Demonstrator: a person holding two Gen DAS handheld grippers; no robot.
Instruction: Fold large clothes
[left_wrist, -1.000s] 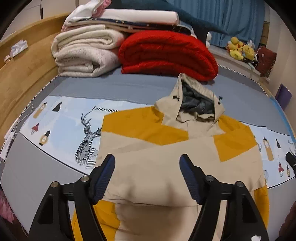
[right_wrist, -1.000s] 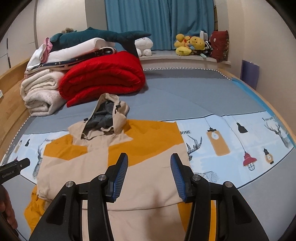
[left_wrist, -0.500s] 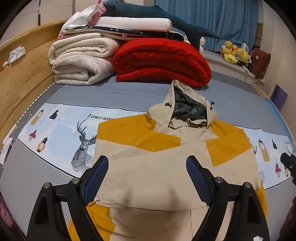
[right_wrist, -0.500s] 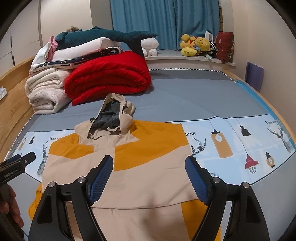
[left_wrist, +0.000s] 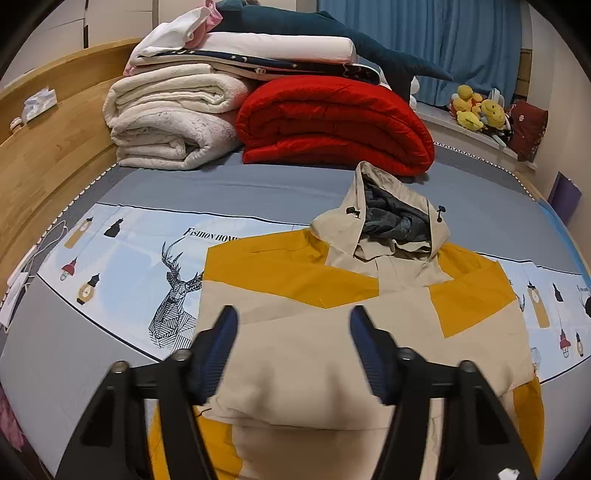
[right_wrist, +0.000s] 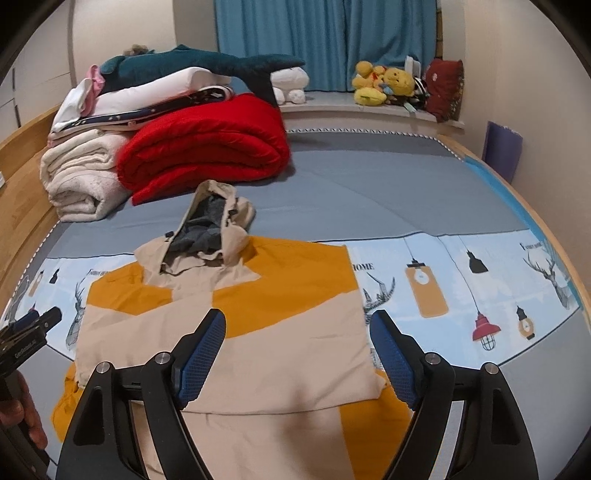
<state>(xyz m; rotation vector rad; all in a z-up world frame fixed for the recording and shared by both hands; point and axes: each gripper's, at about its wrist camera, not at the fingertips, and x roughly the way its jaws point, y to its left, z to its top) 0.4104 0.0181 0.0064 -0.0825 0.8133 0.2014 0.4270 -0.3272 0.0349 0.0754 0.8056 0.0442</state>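
The beige-and-yellow hooded jacket (left_wrist: 314, 343) lies flat on the bed (left_wrist: 236, 184), directly under and ahead of both claws, its long axis running away from them toward the hood (left_wrist: 391, 221). The left gripper (left_wrist: 291, 350) is closing, with nothing pinched between its pads. The right gripper (right_wrist: 295, 354) hangs released and wide above the folded-up sleeve edge. Both of the 2 look equally near; the hem sits nearest.

One beige-and-mustard hooded jacket (left_wrist: 343, 332), one folded red quilt (left_wrist: 332, 125), one teal plush shark (right_wrist: 199, 66), two rolled cream blankets (left_wrist: 173, 118), and two grippers with blue-padded fingers (right_wrist: 201, 354).
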